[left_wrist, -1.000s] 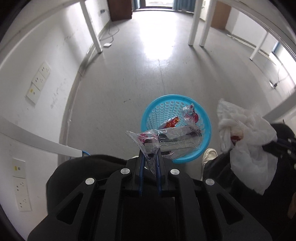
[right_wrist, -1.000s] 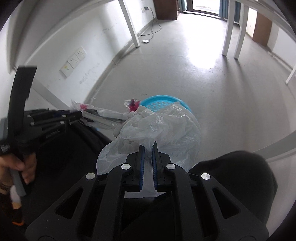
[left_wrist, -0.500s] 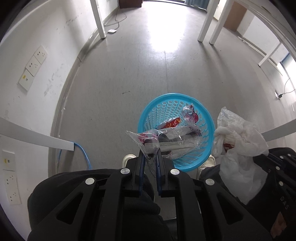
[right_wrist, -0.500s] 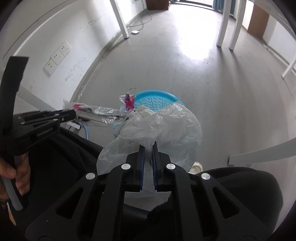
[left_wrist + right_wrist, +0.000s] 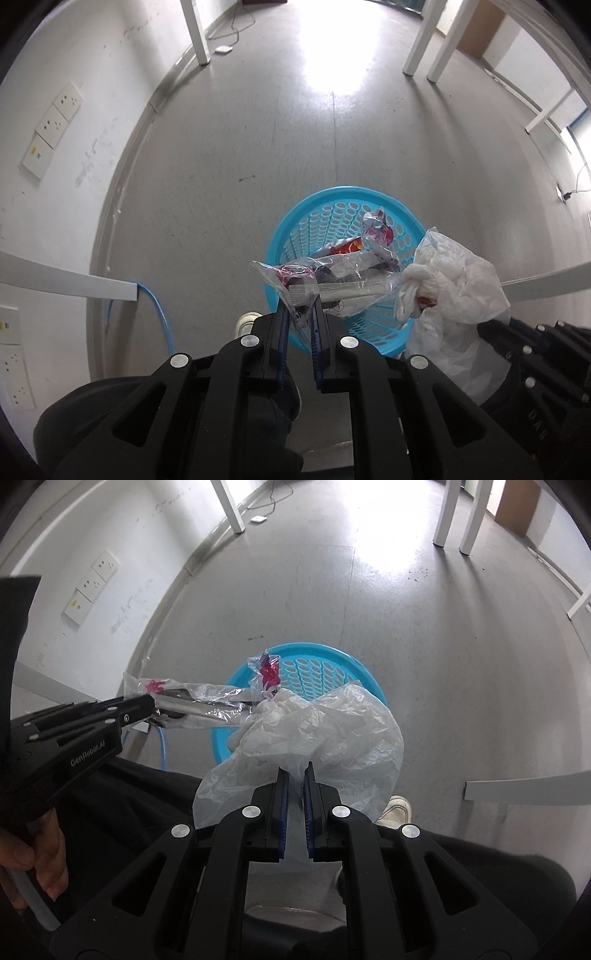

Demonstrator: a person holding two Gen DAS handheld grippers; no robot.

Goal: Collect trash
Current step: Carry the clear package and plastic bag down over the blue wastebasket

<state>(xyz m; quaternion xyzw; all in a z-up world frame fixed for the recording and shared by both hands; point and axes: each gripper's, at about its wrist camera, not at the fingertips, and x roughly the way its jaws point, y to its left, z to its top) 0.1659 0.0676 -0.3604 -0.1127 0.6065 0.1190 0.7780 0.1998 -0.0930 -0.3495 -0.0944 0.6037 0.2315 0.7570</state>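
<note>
A round blue perforated basket (image 5: pixel 325 206) (image 5: pixel 325 657) stands on the grey floor below both grippers. My left gripper (image 5: pixel 299 314) is shut on a clear plastic wrapper (image 5: pixel 343 280) with red print, which stretches out over the basket. From the right wrist view the same clear wrapper (image 5: pixel 207 701) runs sideways out of the left gripper (image 5: pixel 147 707). My right gripper (image 5: pixel 294 775) is shut on a crumpled white plastic bag (image 5: pixel 325 731), hanging over the basket's near rim. The white bag (image 5: pixel 454 280) shows a red spot inside and touches the wrapper's end.
White table legs (image 5: pixel 195 33) (image 5: pixel 424 44) stand far off on the floor. A white wall with sockets (image 5: pixel 51 125) runs along the left, with a blue cable (image 5: pixel 159 314) at its foot. A person's dark trousers and a pale shoe (image 5: pixel 397 806) are right under the grippers.
Both grippers have sunk toward the basket, which now looks larger and closer. The wrapper and the white bag stay held and hang more directly over the basket.
</note>
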